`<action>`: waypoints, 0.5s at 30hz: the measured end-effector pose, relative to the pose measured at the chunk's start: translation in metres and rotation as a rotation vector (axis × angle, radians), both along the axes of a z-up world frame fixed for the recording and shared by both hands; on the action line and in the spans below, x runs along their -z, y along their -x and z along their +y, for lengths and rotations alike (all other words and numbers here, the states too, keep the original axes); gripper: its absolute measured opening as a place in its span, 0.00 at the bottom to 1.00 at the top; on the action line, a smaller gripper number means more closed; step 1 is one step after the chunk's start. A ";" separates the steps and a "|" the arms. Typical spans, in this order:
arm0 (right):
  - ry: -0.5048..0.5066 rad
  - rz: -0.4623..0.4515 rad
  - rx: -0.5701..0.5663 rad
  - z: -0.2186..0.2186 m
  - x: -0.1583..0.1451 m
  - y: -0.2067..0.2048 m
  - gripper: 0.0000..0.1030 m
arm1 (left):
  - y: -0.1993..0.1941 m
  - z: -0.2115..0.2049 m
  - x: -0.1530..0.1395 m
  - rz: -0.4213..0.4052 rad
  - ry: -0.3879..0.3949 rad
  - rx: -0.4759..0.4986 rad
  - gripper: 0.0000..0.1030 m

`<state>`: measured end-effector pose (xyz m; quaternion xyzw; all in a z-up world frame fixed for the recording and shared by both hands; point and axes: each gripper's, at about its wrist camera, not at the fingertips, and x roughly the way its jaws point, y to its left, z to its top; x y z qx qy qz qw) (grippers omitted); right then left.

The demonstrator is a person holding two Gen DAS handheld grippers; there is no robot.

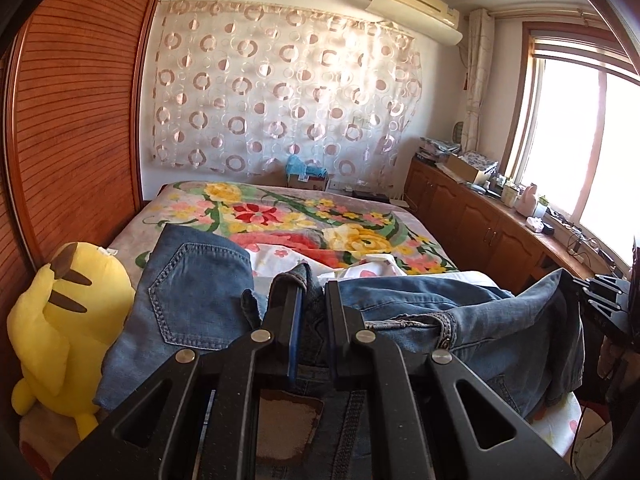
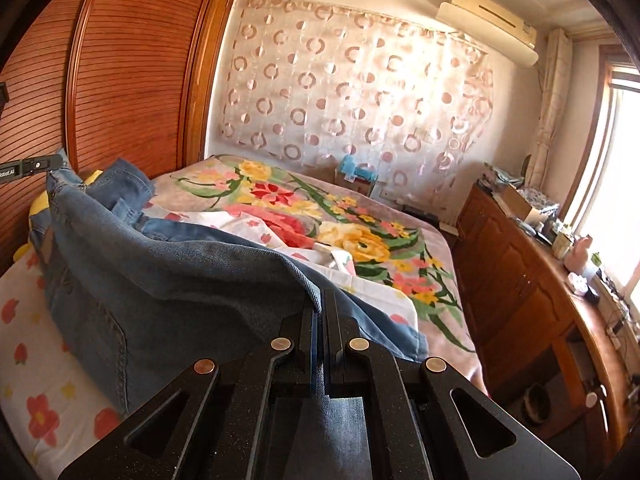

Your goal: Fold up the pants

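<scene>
Blue denim pants (image 1: pixel 460 312) hang stretched between my two grippers above the bed, a back pocket (image 1: pixel 196 288) facing up at the left. In the left wrist view my left gripper (image 1: pixel 310 284) is shut on a bunched fold of the waistband. My right gripper (image 1: pixel 580 286) shows at the right edge, clamped on the far end of the denim. In the right wrist view my right gripper (image 2: pixel 320 300) is shut on the edge of the pants (image 2: pixel 180 280), which drape away to the left. My left gripper (image 2: pixel 52 163) holds the other end there.
A yellow plush toy (image 1: pixel 64 320) sits at the bed's left side by the wooden wardrobe (image 1: pixel 72 120). A floral blanket (image 1: pixel 280 216) covers the far bed and a white flowered sheet (image 2: pixel 40 380) the near part. A cluttered wooden cabinet (image 1: pixel 480 224) runs under the window at right.
</scene>
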<state>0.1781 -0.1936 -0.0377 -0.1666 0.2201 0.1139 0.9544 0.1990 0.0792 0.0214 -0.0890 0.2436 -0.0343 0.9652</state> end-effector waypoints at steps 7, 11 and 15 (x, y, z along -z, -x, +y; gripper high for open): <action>0.002 -0.075 -0.026 0.002 -0.024 -0.020 0.01 | -0.015 0.013 -0.011 -0.036 0.015 -0.021 0.11; 0.021 -0.092 -0.035 0.007 -0.021 -0.043 0.01 | -0.035 0.018 -0.010 -0.028 -0.003 -0.032 0.12; 0.049 -0.051 -0.032 0.015 0.000 -0.080 0.01 | -0.056 0.019 0.007 0.012 -0.023 -0.034 0.12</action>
